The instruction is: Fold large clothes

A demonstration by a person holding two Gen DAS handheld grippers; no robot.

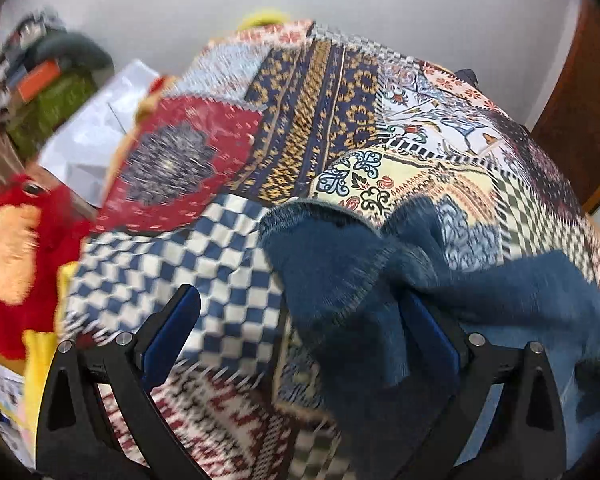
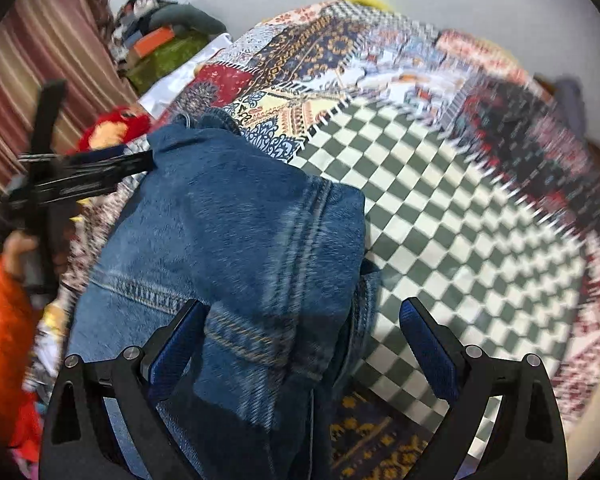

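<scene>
Jeans [image 1: 340, 280] lie bunched on the patchwork bedspread [image 1: 308, 112], mid-fold.
Left wrist view: my left gripper [image 1: 300, 320] is spread, denim draped over its right finger, likely so I can gather an edge. Right wrist view: my right gripper [image 2: 304, 332] is spread too, straddling the folded jeans [image 2: 236, 220], pinching nothing.

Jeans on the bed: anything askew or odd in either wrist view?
Yes. The jeans lie bunched in an uneven heap on the patchwork bedspread, not flat. In the left wrist view a fold of denim drapes over one finger of the left gripper. Both grippers are open. No damage visible; frames are blurred.
</scene>
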